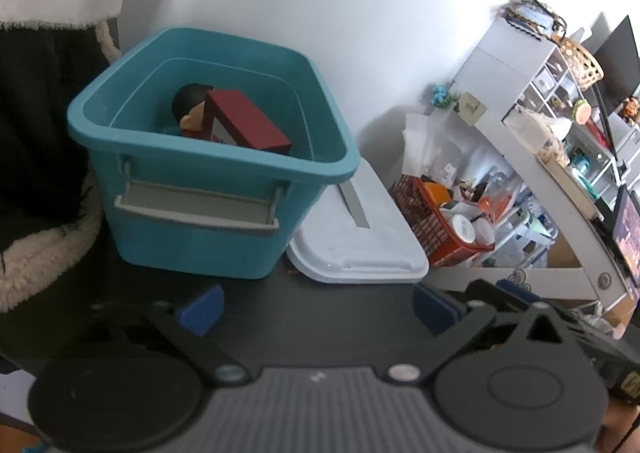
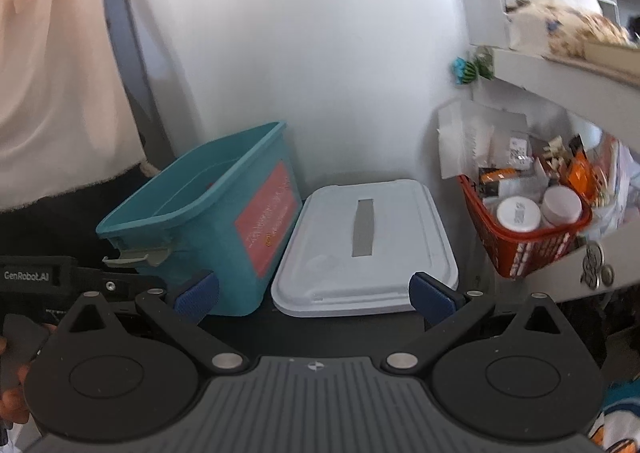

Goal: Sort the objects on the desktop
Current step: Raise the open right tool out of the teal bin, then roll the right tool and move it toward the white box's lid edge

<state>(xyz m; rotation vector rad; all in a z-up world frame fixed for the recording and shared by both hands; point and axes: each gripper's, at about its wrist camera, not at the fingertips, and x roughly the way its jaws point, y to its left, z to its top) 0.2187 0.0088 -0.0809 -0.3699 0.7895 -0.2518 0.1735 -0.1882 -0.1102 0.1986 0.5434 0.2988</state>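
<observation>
A teal storage bin [image 1: 208,189] is seen on the dark tabletop [image 1: 320,317], ahead of and to the left of the left tongs [image 1: 316,313], whose blue pads are spread wide with nothing between them. A dark red box [image 1: 248,121] and a toy figure's head [image 1: 190,105] are held inside the bin. A white lid [image 2: 364,249] lies flat just beside the bin, directly ahead of the right tongs [image 2: 314,295], which are likewise wide and empty. A red basket [image 2: 528,237] of clutter is set further right.
</observation>
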